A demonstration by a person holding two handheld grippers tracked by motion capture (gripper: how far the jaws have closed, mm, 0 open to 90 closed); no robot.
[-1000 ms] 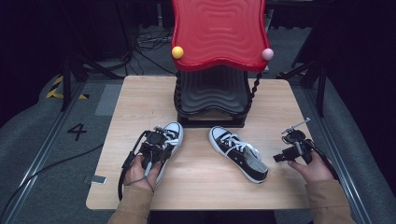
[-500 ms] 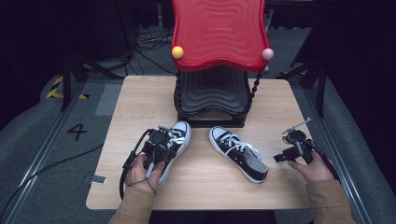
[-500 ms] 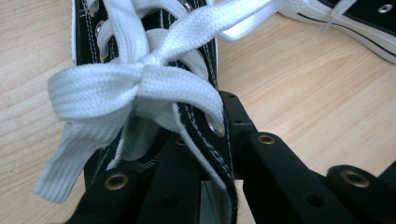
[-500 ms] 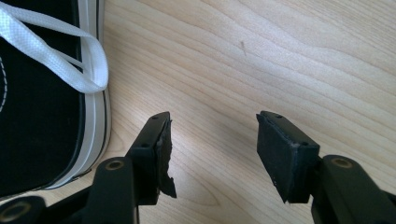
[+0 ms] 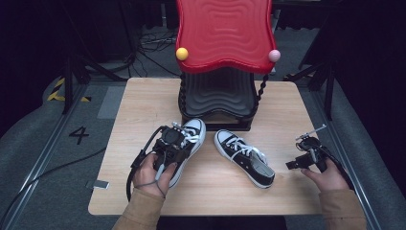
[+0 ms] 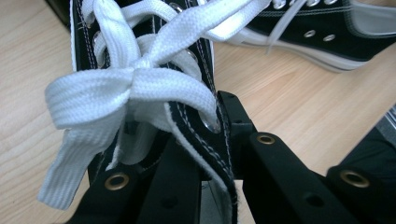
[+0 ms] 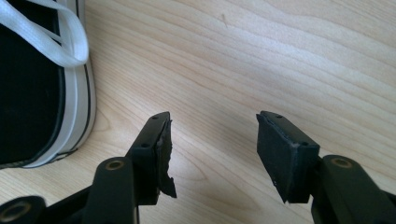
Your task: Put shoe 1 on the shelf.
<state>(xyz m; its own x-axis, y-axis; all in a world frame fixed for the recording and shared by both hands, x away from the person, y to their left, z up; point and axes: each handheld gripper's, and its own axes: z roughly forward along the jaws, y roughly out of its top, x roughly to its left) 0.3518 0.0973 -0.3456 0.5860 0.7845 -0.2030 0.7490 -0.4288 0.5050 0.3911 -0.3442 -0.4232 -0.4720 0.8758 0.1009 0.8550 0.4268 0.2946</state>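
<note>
Since the earlier frame your left gripper (image 5: pixel 178 140), jaws clamped on the collar of the left sneaker (image 5: pixel 189 143), carried it, toe-first, toward the table's (image 5: pixel 143 96) far edge and the black rack (image 5: pixel 218 96), while your right gripper (image 7: pixel 212 149) waited open.

Two black canvas sneakers with white soles and laces sit on the wooden table (image 5: pixel 143 103) — the left sneaker (image 5: pixel 190 139) near its middle, toe toward the far edge; the right sneaker (image 5: pixel 244 157) just beside it, angled.
</note>
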